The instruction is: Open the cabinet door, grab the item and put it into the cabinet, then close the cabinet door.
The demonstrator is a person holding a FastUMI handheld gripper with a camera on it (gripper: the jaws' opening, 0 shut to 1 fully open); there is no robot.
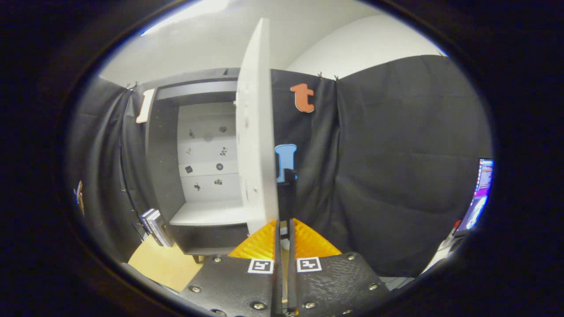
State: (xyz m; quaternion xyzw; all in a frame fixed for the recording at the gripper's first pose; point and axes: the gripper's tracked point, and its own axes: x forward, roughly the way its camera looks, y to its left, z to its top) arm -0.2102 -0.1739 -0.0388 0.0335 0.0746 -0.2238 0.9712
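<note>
In the gripper view the tongs (284, 229) are drawn together with only a thin slit between their fingers, seemingly pinched on the dark handle (288, 193) at the free edge of the white flat-panel cabinet door (255, 132), which stands swung open edge-on at 12 o'clock just ahead of them. At 10 o'clock the dark-framed cabinet (163, 167) shows a pale shelf (207, 213), and at 8 o'clock a few upright books (154, 226), probably the item, stand on the light wooden counter (163, 264) beside the cabinet's foot. With the door this wide, I judge it best to ease off the handle straight back, avoiding any sideways tug that would swing the door, then drop toward the books at 8 o'clock.
</note>
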